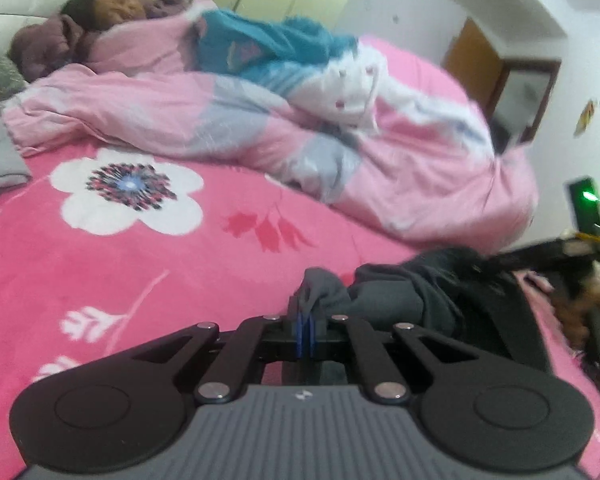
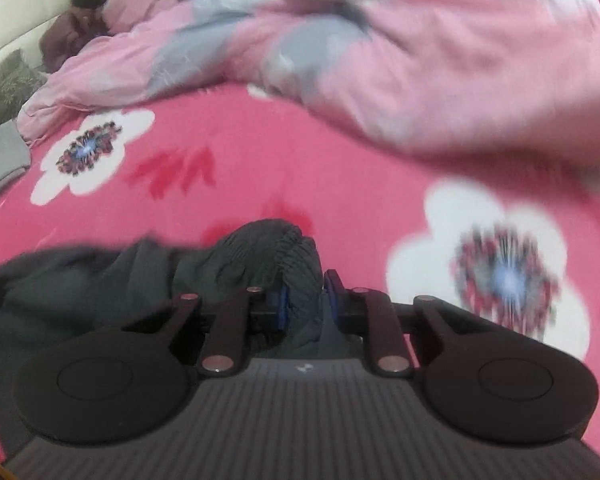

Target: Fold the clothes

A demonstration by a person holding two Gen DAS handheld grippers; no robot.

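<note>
Low in both frames, the left gripper (image 1: 305, 320) pinches a corner of a dark grey garment (image 1: 400, 292); the right gripper (image 2: 305, 300) clamps its bunched, ribbed end on a pink floral bedspread (image 1: 140, 272).

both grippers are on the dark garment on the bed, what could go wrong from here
1. The left gripper pinches only a thin corner of the dark garment; it could slip out when pulled.
2. The right gripper holds a thick ribbed bunch, so layers may fold unevenly.
3. The pink quilt lies close and may crowd the spread.
</note>
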